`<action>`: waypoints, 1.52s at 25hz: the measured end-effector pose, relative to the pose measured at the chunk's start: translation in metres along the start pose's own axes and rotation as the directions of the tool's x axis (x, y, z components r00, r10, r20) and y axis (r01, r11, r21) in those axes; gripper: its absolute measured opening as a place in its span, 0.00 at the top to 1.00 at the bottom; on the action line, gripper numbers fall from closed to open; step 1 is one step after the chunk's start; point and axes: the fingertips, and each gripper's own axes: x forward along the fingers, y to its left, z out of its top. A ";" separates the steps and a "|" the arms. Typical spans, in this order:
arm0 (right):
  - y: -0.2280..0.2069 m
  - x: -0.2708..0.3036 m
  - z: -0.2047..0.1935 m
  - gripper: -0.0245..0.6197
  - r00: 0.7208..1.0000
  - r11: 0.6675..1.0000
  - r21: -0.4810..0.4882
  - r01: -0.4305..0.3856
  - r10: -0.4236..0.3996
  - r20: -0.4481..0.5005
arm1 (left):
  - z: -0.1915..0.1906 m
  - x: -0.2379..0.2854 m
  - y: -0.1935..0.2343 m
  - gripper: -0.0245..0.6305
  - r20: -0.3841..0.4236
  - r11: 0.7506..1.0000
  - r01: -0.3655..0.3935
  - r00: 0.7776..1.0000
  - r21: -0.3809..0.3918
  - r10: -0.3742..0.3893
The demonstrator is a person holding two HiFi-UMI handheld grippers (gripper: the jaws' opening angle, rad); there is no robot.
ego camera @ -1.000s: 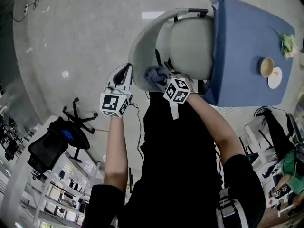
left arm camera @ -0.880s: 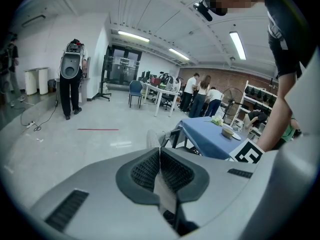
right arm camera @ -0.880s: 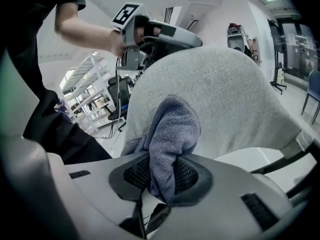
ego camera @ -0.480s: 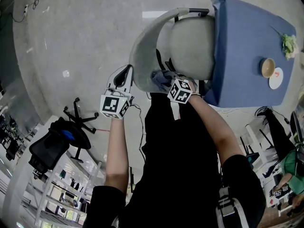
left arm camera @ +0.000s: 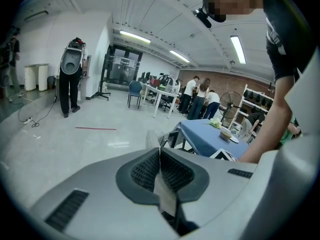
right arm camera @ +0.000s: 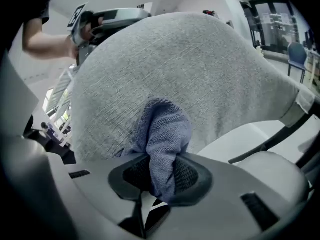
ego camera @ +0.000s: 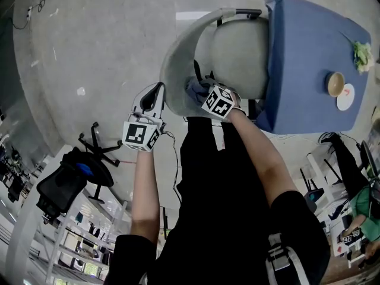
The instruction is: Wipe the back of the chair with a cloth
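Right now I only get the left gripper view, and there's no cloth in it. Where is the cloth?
Observer: The right gripper is shut on the blue cloth.
Operator: Is it touching the chair?
Observer: Yes, it's bunched against the grey chair back.
Operator: Where's my left gripper from above?
Observer: In the head view, the left gripper sits just beside the chair back's rim.
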 end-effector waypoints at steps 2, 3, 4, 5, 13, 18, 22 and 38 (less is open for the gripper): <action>-0.010 0.003 0.007 0.80 1.000 0.998 0.052 0.017 -0.017 0.009 | 0.000 0.000 0.000 0.93 0.003 1.000 0.003 1.000 -0.003 -0.003; -0.015 0.005 0.011 0.80 1.000 0.997 0.071 0.023 -0.024 0.008 | 0.000 0.000 0.000 0.93 0.004 1.000 0.003 1.000 -0.005 -0.003; -0.019 0.006 0.014 0.80 0.999 0.996 0.081 0.031 -0.031 0.007 | 0.000 0.000 0.000 0.93 0.005 1.000 0.004 1.000 -0.006 -0.004; -0.024 0.006 0.018 0.80 0.999 0.996 0.086 0.040 -0.041 0.008 | 0.000 -0.001 0.000 0.93 0.006 1.000 0.005 1.000 -0.007 -0.005; -0.062 0.006 0.047 0.80 0.992 0.983 0.144 0.110 -0.117 0.040 | 0.000 -0.001 0.000 0.93 0.004 1.000 0.016 1.000 -0.001 -0.016; -0.095 0.008 0.055 0.80 0.985 0.968 0.203 0.144 -0.159 0.061 | -0.001 0.000 0.001 0.93 0.014 1.000 0.019 1.000 -0.013 -0.018; -0.124 0.006 0.060 0.80 0.978 0.952 0.248 0.179 -0.200 0.064 | 0.000 0.001 0.001 0.93 0.019 1.000 0.014 1.000 -0.021 -0.014; -0.243 -0.048 0.071 0.80 0.856 0.725 0.643 0.246 -0.474 0.206 | -0.002 0.002 0.002 0.93 0.029 0.999 0.047 0.999 -0.026 -0.046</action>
